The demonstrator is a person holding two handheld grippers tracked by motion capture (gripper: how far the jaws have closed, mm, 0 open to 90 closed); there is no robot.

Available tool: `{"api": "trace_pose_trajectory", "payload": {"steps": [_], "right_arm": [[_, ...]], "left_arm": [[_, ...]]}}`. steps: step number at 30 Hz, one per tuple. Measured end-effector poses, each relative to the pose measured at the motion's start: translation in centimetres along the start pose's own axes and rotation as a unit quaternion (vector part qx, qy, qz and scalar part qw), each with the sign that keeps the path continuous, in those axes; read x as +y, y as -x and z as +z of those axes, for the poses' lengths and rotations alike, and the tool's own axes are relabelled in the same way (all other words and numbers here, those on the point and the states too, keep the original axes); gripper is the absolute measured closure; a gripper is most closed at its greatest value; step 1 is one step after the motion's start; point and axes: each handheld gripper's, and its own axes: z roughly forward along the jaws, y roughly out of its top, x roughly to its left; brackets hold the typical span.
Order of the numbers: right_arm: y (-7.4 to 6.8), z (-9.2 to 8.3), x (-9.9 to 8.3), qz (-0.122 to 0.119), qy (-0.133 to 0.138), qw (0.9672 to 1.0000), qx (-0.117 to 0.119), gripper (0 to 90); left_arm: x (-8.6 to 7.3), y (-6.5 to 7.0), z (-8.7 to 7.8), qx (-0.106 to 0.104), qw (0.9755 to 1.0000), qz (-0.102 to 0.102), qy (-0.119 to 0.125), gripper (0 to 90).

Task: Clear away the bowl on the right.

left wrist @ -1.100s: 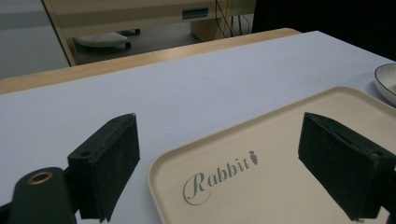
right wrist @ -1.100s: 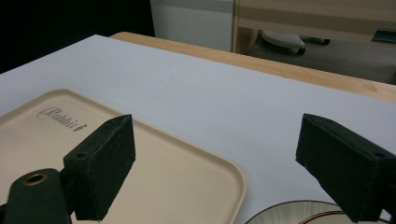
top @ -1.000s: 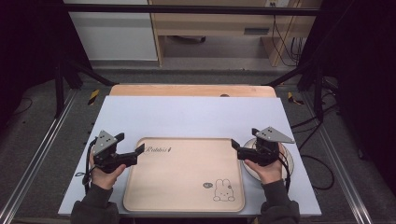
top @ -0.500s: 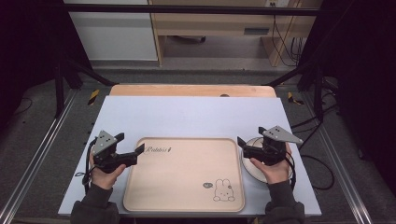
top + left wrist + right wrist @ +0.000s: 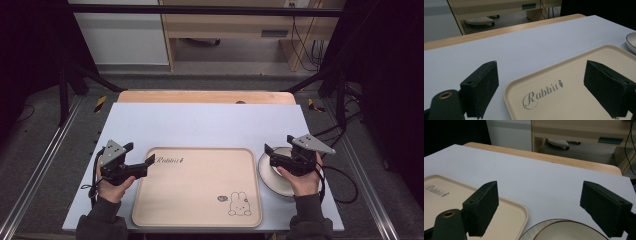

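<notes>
One tray (image 5: 197,187) and one plate (image 5: 272,175) were laid side by side on the tabletop (image 5: 210,125). Both tongs were spread open, the left tongs (image 5: 142,160) at the tray's corner. The right tongs (image 5: 270,155) had been shifted further right over the plate since earlier.

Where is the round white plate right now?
In the high view, the round white plate lies on the table's right side, just right of the beige rabbit tray, under the right gripper.

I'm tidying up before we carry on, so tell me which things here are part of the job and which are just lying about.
Part of the job:
- plate, under the right gripper, jaws open
- rabbit tray, with the left gripper open at its corner

Just lying about:
- yellow-and-black items on the floor, left of the table
- cables on the floor to the right
</notes>
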Motion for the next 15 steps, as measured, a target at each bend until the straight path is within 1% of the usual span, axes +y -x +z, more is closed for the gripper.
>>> {"api": "trace_pose_trajectory", "payload": {"steps": [2, 4, 5, 10, 12, 13, 15], "right_arm": [[0.3, -0.2, 0.0, 0.002, 0.001, 1.0, -0.003, 15.6], [0.6, -0.3, 0.0, -0.002, 0.003, 1.0, -0.007, 15.7], [0.7, -0.5, 0.0, -0.006, 0.006, 0.9999, -0.014, 15.7], [1.0, -0.6, 0.0, -0.005, 0.003, 0.9998, -0.02, 17.3], [1.2, -0.6, -0.1, -0.004, -0.001, 0.9997, -0.024, 17.7], [1.6, -0.7, -0.2, 0.002, -0.008, 0.9996, -0.028, 18.0], [1.9, -0.7, -0.3, 0.006, -0.016, 0.9993, -0.032, 17.9]], "left_arm": [[0.0, 0.0, 0.0, 0.0, 1.0, 0.0, 0.0, 12.2], [0.0, 0.0, 0.0, 0.0, 1.0, 0.0, 0.0, 12.2], [0.0, 0.0, 0.0, 0.0, 1.0, 0.0, -0.001, 12.2], [0.0, 0.0, -0.1, -0.001, 1.0, -0.002, 0.001, 12.2], [0.0, 0.0, 0.0, -0.001, 1.0, -0.001, 0.0, 12.3], [0.0, 0.0, 0.0, -0.001, 1.0, 0.0, 0.0, 12.3], [0.0, 0.0, 0.0, -0.001, 1.0, 0.0, 0.0, 12.2]]}}
